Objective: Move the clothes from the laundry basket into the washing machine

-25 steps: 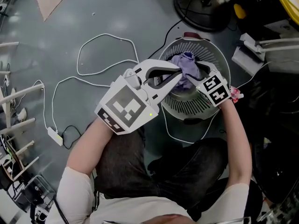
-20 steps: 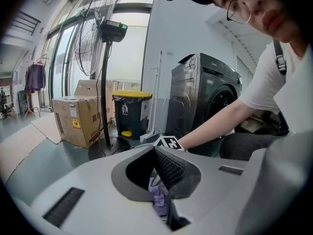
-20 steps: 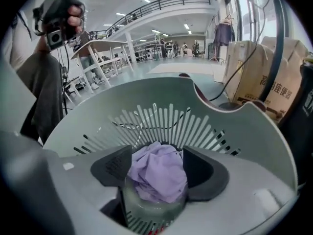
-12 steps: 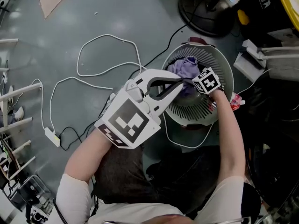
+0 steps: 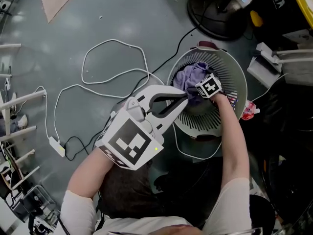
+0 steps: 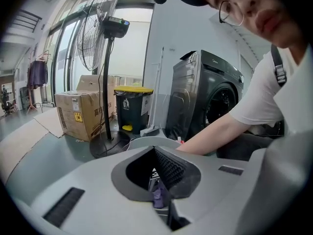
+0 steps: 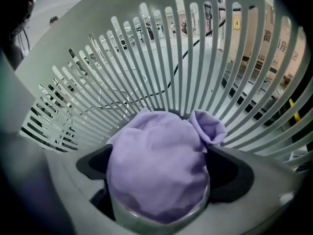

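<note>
Right gripper jaws, just opened wide, straddle purple cloth inside laundry basket

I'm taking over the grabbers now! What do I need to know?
Left gripper: shut, empty, held by the laundry basket rim.
Right gripper: down inside the basket. Its jaws have just been opening, and the purple cloth sits between them, not gripped yet.
Washing machine: stands beyond the basket.
Done: the reach into the basket.
Left: close on the cloth, lift it, carry it to the washing machine.
</note>
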The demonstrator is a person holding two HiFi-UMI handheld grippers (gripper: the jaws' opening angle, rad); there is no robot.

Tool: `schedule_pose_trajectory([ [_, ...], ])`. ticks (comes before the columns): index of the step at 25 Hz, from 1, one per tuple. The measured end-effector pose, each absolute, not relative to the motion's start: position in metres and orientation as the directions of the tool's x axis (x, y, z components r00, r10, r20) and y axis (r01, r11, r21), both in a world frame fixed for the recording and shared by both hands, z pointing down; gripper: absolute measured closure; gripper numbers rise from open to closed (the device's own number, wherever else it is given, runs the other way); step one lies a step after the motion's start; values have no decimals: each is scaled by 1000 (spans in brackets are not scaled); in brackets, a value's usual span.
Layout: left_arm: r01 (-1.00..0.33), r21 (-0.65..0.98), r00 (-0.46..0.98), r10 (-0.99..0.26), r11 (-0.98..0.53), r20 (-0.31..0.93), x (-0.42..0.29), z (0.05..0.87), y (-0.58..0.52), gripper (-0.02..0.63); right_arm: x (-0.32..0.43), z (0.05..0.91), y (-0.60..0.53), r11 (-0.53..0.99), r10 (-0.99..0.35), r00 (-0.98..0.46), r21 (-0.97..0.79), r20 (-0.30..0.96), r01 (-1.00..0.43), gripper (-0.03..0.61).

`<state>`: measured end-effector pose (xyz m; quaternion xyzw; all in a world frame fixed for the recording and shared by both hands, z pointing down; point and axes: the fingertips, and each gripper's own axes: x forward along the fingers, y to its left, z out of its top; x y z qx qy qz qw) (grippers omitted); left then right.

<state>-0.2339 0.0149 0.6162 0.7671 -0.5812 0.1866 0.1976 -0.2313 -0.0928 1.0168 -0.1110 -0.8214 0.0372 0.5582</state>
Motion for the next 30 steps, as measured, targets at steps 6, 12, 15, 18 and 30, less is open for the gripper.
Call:
schedule_pose_trajectory([
  [6,-971,97,236,-823,-217,516,-237,616,21,607,-231,1038,-68,960,251,-293,-199,923,195,-29],
  [12,-976,84,214,-827,-200,520,-239,614,26,607,-246,1052,-41,951,239,-261,-171,935,258,-29],
  [15,-981,98,193,-823,-167,534,-246,616,33,607,-247,1066,-34,948,196,-239,-121,951,294,-29],
  [18,-982,86,187,-824,-167,535,-246,613,36,607,-242,1079,-41,950,140,-224,-67,964,305,-29],
  [30,-985,95,175,-830,-147,529,-252,611,39,607,-231,1093,-54,968,174,-197,-131,965,215,76],
])
